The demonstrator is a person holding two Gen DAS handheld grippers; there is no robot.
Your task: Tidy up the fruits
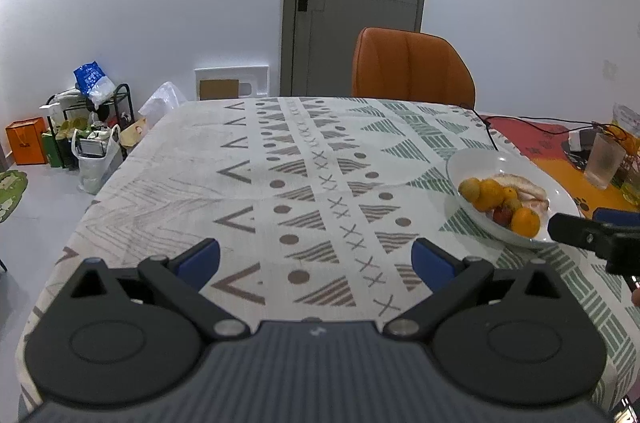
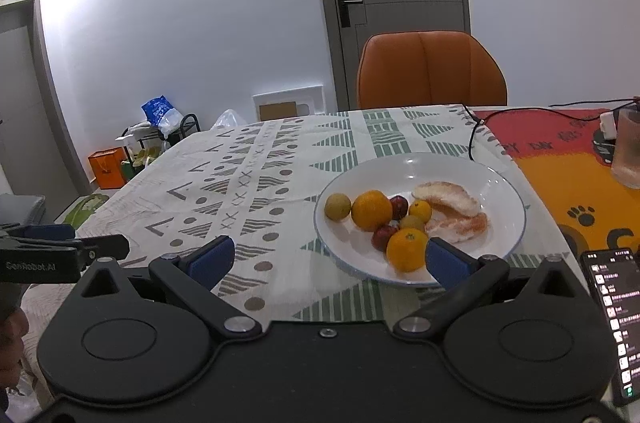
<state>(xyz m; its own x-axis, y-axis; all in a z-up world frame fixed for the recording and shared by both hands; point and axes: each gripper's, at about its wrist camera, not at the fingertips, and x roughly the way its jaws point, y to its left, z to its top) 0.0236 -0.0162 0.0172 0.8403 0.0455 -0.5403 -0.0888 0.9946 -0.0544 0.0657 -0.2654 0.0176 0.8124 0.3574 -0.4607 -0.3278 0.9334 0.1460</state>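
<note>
A white plate on the patterned tablecloth holds several fruits: two oranges, a small mandarin, two dark red fruits, two greenish round fruits and peeled pomelo pieces. The plate also shows at the right of the left wrist view. My right gripper is open and empty, just short of the plate's near rim. My left gripper is open and empty over bare cloth, left of the plate.
An orange chair stands at the table's far edge. A red and orange mat, a frosted glass, a black cable and a phone lie right of the plate. Bags and a rack stand on the floor left.
</note>
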